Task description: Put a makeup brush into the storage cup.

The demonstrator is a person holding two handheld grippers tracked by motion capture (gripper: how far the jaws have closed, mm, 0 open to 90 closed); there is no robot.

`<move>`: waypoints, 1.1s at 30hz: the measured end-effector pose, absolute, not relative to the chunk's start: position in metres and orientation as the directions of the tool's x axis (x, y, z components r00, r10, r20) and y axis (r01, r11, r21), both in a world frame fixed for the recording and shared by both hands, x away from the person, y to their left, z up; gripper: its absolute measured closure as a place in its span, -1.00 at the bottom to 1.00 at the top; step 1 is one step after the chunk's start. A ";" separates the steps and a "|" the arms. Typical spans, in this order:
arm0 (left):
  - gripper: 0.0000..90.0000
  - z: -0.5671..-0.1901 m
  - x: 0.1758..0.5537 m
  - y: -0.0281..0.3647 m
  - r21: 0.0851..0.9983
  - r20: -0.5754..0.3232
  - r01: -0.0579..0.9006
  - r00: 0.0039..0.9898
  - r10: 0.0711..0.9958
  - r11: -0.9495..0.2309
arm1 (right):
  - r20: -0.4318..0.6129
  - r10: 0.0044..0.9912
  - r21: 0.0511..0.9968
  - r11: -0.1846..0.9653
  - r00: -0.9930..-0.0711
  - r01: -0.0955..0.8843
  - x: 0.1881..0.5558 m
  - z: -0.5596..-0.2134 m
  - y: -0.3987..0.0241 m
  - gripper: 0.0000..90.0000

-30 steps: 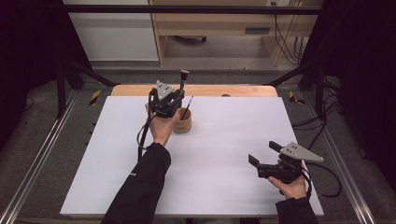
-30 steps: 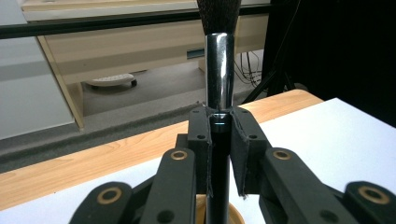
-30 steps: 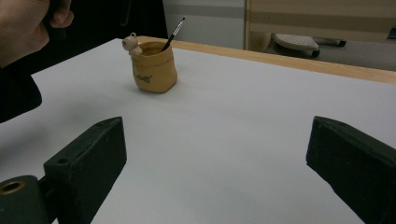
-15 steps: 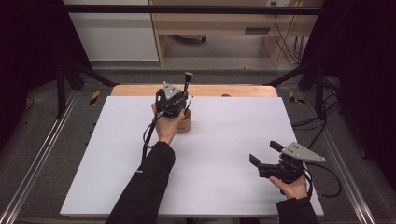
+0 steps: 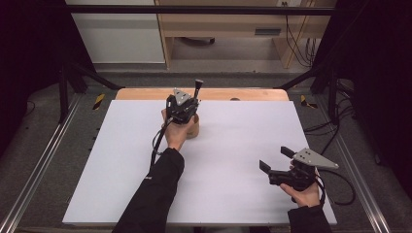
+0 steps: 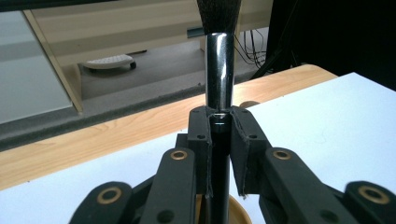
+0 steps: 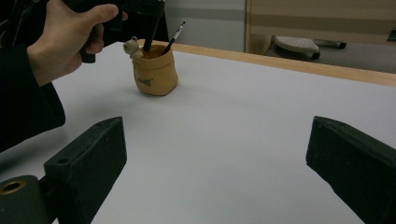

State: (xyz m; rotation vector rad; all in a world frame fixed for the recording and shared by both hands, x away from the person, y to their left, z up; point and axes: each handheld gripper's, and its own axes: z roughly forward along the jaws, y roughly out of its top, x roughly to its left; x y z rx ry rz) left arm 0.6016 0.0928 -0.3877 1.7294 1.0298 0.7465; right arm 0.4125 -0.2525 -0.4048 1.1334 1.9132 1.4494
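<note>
Brush first: my left gripper has its jaws clamped narrow on the brush handle, just below the shiny metal ferrule, bristles up and cut off by the top edge of the left gripper view. In the high view this sits in the upper middle of the frame, over the tan pot. In the right gripper view the pot is at upper left, with a small bear figure on its rim and a thin brush already leaning in it; the dark handle I hold enters the mouth beside that one.

The step, as I judge it, is seating the brush in the pot. To do it well I would keep the handle near upright and lower it straight, so the tip slides down inside instead of catching the rim or tipping the soft-looking pot. I would steer clear of the thin brush and the bear, and loosen the jaws only once the handle rests on the bottom, then lift away along the handle so the bristles are not dragged.

My right gripper rests at the lower right of the white table, jaws wide apart with nothing between them, well apart from the pot. It could steady the pot if it starts to lean.
</note>
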 end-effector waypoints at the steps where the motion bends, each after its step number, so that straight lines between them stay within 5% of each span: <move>1: 0.75 -0.389 0.602 0.092 0.933 0.032 0.306 0.460 0.887 -0.192 | 0.103 0.835 0.941 0.094 -0.540 0.325 0.413 -0.405 -0.252 -0.88; 33: 0.75 -0.414 0.596 0.096 0.902 0.069 0.349 0.465 0.883 -0.254 | 0.099 0.835 0.942 0.097 -0.542 0.322 0.412 -0.404 -0.252 -0.88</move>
